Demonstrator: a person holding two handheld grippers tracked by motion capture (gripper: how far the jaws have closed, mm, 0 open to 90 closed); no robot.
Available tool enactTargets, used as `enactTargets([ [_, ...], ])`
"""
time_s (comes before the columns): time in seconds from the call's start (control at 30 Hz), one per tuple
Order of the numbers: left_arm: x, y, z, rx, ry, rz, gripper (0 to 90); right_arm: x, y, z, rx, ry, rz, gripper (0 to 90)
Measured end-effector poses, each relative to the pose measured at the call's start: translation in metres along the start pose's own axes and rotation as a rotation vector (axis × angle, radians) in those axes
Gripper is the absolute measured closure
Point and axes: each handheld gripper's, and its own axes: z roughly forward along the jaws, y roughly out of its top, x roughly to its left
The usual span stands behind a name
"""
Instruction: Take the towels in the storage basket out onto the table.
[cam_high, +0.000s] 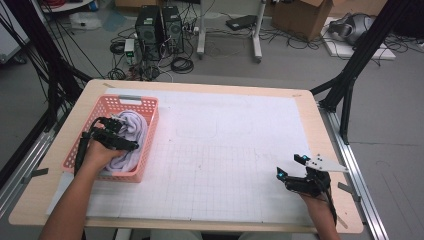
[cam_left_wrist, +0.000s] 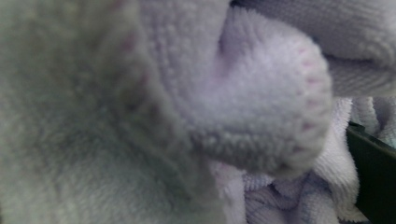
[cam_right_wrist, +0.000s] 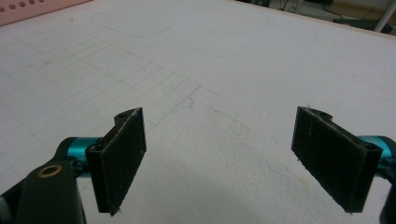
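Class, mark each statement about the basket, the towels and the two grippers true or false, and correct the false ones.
1. The pink basket holds lavender towels. True.
2. The right gripper is shut on a towel. False: its jaws stand wide apart over the white mat.
3. The left gripper is in the basket among the towels. True.
4. The basket sits at the table's right edge. False: it sits at the left.

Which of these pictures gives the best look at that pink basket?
The high view: it shows the whole pink basket at the table's left side, with pale towels inside and the left gripper reaching in. The right gripper view catches just a pink corner far off. The left gripper view shows towel fabric close up.
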Motion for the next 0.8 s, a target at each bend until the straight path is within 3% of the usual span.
enactTargets([
  [0.13,0.002,0.001,0.001,0.003,-0.002,-0.017,3.7,-0.001,0.000,0.000,0.000,-0.001,0.000,16.7],
  [0.4,0.006,0.002,-0.007,-0.022,-0.004,-0.039,37.5,-0.001,0.000,-0.001,0.000,-0.005,0.009,16.8],
  [0.57,0.012,0.001,-0.012,-0.053,-0.030,-0.094,46.1,-0.001,-0.001,-0.002,0.002,-0.008,0.017,16.9],
  [0.7,0.018,0.000,-0.018,-0.116,-0.059,-0.155,48.0,-0.003,-0.001,-0.002,-0.003,-0.013,0.025,16.9],
  [0.8,0.021,-0.002,-0.026,-0.203,-0.083,-0.183,48.0,-0.003,-0.002,-0.004,0.001,-0.016,0.028,16.9],
])
